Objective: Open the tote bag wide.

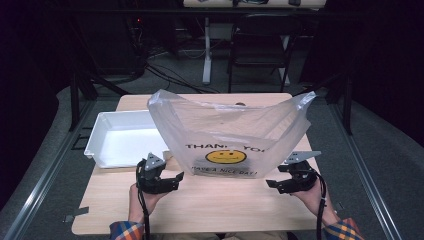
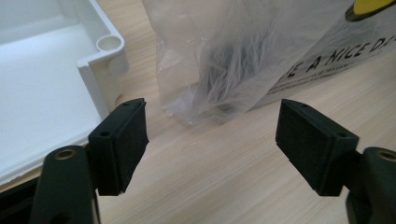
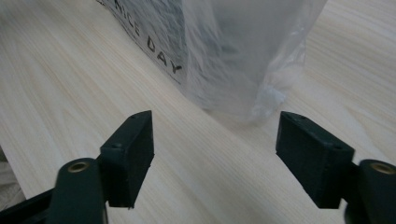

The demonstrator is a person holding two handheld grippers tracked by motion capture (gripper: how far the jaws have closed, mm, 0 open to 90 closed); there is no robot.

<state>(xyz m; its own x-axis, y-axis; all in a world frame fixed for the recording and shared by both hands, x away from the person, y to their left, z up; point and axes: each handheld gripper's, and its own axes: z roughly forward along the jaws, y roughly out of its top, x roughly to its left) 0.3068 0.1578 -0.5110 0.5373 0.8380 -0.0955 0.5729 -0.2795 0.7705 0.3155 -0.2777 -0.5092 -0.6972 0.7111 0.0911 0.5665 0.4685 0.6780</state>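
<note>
A clear plastic bag (image 1: pixel 227 132) printed with a yellow smiley face and black lettering stands open in the middle of the wooden table (image 1: pixel 200 205). My left gripper (image 1: pixel 172 179) is open just off the bag's lower left corner (image 2: pixel 187 109), nothing between its jaws. My right gripper (image 1: pixel 274 184) is open by the bag's lower right corner (image 3: pixel 261 105), also holding nothing. In both gripper views (image 2: pixel 212 140) (image 3: pixel 215 147) the black pads stand wide apart with bare wood between them.
A white plastic bin (image 1: pixel 97 145) sits on the table left of the bag, empty, with its near corner (image 2: pixel 109 46) close to my left gripper. A dark chair (image 1: pixel 260 45) and desk legs stand beyond the table's far edge.
</note>
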